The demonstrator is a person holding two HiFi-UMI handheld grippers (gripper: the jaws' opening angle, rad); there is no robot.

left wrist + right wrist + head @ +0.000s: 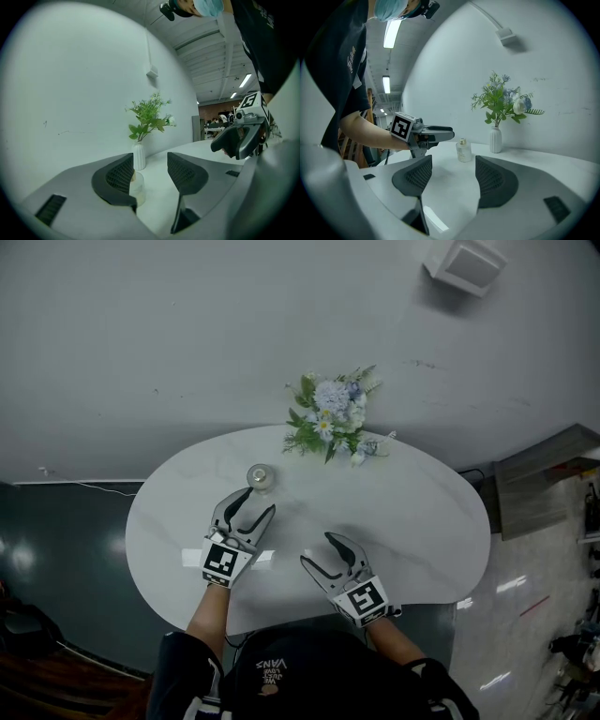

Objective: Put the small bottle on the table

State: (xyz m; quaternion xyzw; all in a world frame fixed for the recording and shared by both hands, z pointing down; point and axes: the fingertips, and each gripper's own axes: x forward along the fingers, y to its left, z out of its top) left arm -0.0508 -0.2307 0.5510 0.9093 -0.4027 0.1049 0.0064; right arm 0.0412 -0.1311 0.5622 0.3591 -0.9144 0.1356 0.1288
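The small clear bottle (261, 477) with a gold cap stands upright on the white oval table (412, 512), toward its back left. My left gripper (256, 502) is open just in front of the bottle, with nothing between its pads. In the left gripper view the bottle (138, 188) shows partly behind the left pad, beyond the jaw tips of that gripper (149, 169). My right gripper (319, 553) is open and empty over the table's front middle. The right gripper view, past its own open jaws (453, 174), shows the bottle (463, 151) standing free beside the left gripper (436, 133).
A white vase of blue and white flowers (333, 418) stands at the table's back edge, right of the bottle, against a white wall. A grey cabinet (544, 479) is off the table's right end. A thin cable (94, 487) runs along the floor at left.
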